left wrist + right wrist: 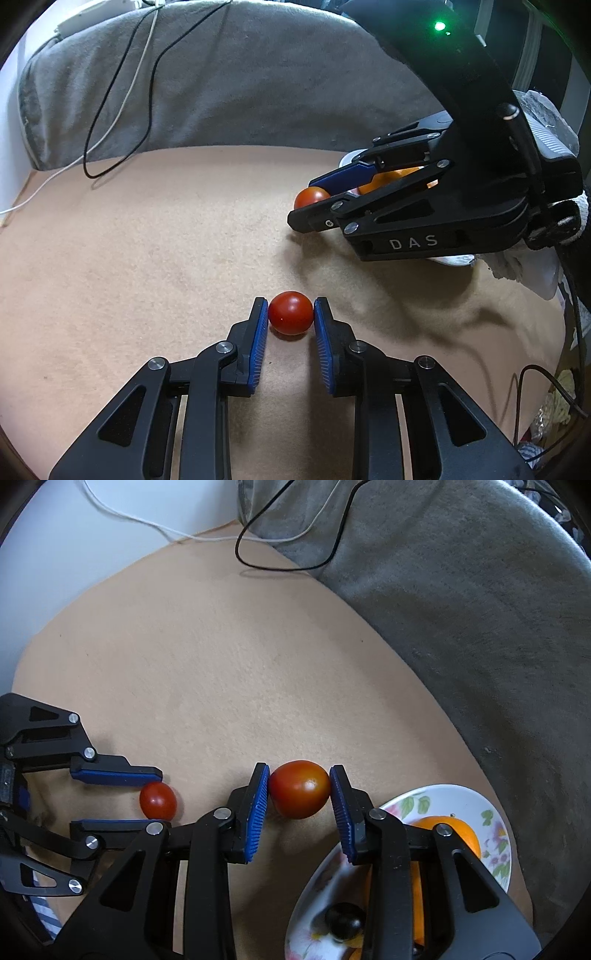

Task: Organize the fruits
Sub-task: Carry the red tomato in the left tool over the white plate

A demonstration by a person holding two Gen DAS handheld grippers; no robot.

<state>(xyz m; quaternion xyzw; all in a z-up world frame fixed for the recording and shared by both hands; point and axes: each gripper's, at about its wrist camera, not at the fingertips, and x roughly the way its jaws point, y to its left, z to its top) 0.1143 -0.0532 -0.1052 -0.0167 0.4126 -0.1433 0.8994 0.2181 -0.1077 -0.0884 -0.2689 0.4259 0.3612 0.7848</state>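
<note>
I had my left gripper [291,314] angled down with both blue pads pressed on a small tomato [290,312], while my right gripper [299,788] pitched steeper, clamped a larger tomato [300,788].

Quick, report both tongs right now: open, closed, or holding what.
Left tongs: closed on the small tomato lying on the tan blanket.
Right tongs: closed on the larger tomato, beside the floral plate.

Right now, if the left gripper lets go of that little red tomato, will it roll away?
Probably only a little. The small tomato is round and glossy, so it could roll, but the tan fuzzy cloth under it should slow it. Its skin looks smooth, so it may slip between the left gripper pads if squeezed lightly.
</note>
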